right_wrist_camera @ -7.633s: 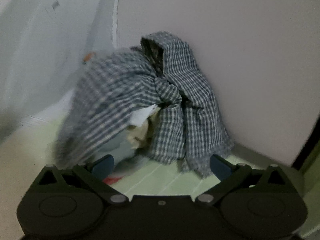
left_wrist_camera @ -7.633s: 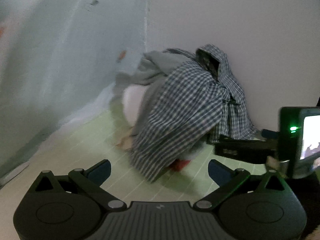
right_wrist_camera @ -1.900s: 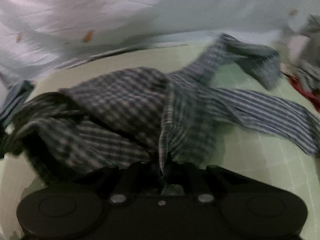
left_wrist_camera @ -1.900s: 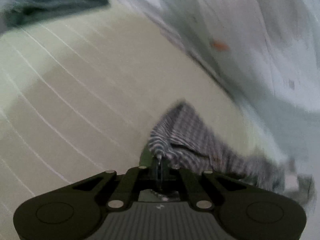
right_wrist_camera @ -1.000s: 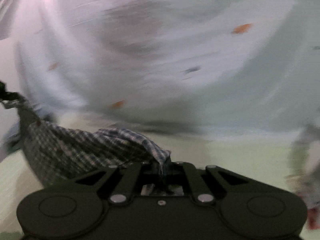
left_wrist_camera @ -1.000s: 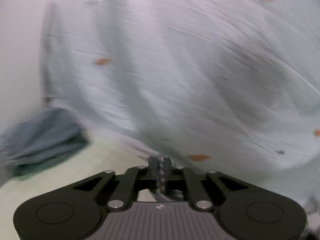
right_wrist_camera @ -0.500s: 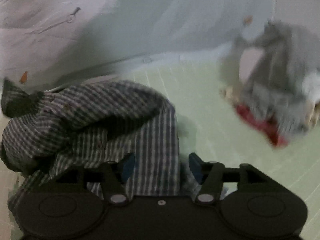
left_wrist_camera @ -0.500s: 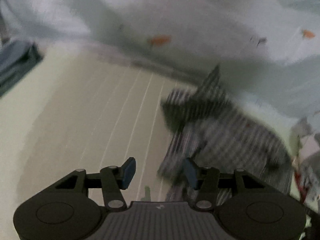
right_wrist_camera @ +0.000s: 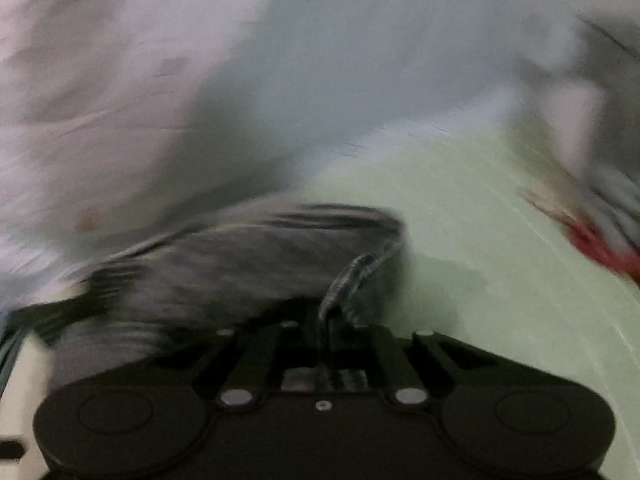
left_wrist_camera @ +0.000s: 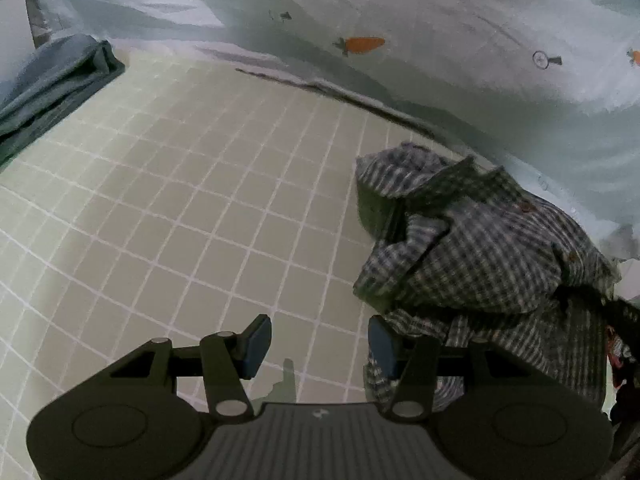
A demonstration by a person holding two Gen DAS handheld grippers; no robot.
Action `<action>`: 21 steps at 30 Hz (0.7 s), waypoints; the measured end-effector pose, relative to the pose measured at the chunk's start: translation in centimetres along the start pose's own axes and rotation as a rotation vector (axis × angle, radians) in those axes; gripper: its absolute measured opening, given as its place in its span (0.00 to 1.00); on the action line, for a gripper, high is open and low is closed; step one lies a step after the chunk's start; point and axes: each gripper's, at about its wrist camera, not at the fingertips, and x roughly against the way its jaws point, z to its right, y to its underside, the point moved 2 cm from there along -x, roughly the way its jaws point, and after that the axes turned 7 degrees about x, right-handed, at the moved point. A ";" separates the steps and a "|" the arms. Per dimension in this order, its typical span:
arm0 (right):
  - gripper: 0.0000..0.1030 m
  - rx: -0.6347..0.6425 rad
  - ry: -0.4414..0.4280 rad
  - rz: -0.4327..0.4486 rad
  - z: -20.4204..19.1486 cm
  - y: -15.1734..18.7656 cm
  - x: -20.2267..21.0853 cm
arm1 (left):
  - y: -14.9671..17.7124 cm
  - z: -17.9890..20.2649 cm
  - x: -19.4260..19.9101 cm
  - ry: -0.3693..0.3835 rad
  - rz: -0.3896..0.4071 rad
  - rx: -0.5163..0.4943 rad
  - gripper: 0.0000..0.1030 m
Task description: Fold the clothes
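A blue-and-white checked shirt [left_wrist_camera: 480, 256] lies crumpled on the pale green grid mat [left_wrist_camera: 180, 208], at the right of the left wrist view. My left gripper [left_wrist_camera: 316, 344] stands open just left of the shirt's near edge, with only mat between its fingers. In the blurred right wrist view my right gripper [right_wrist_camera: 326, 320] is shut on a fold of the checked shirt [right_wrist_camera: 248, 256], which trails away to the left.
A folded blue-grey garment [left_wrist_camera: 52, 84] lies at the mat's far left. A pale sheet with carrot prints [left_wrist_camera: 400, 20] runs along the back. A blurred pile of clothes with something red [right_wrist_camera: 600, 248] sits at the right.
Half a second ago both grippers were open over the dropped shirt. Since then the right gripper has shut on a fold of it and is moving fast; the left stays open.
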 end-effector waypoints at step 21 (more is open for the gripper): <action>0.80 0.183 -0.172 -0.021 -10.3 3.9 8.1 | 0.7 2.7 1.3 0.175 -0.018 -0.029 0.67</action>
